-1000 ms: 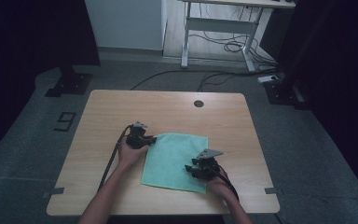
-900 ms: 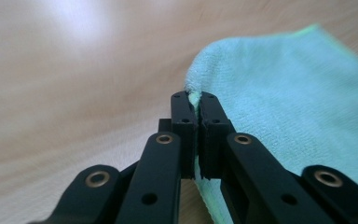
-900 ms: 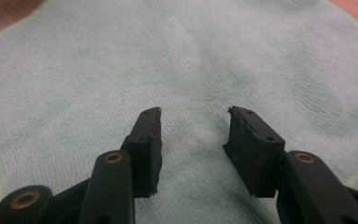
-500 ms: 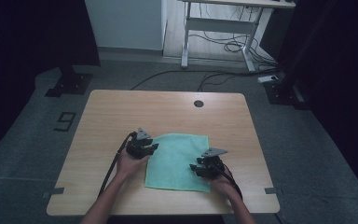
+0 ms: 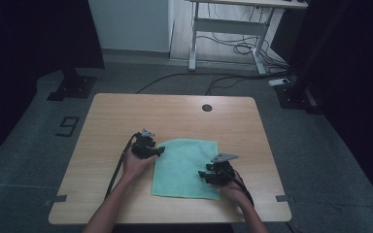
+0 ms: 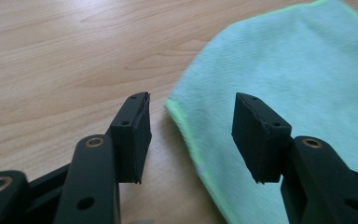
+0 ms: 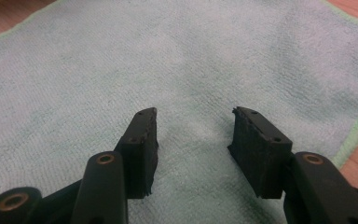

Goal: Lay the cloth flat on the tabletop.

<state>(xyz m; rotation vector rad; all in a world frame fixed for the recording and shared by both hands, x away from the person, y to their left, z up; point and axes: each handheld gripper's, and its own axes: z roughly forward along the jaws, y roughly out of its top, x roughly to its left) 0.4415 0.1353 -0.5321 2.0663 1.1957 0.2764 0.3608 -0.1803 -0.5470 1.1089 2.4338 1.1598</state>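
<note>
Grey carpeted floor (image 5: 39,131) surrounds a light wooden table with rounded corners (image 5: 121,116); on the carpet at about nine o'clock from the table lies a dark mark shaped like the digit 9 (image 5: 67,126). At twelve o'clock on the tabletop sits a small dark round cable hole (image 5: 207,108). A flat, pale green microfibre cloth with a brighter green hem (image 5: 187,167) lies spread on the near half of the table, toward five o'clock from its centre; its slightly longer axis runs from twelve to six o'clock. The left gripper (image 5: 158,152) sits at the cloth's nine o'clock edge; its jaws have just been opening and stand wide, the hem between them but untouched. The right gripper (image 5: 202,174) hovers over the cloth's four o'clock part, jaws likewise just widened, gripping nothing.
</note>
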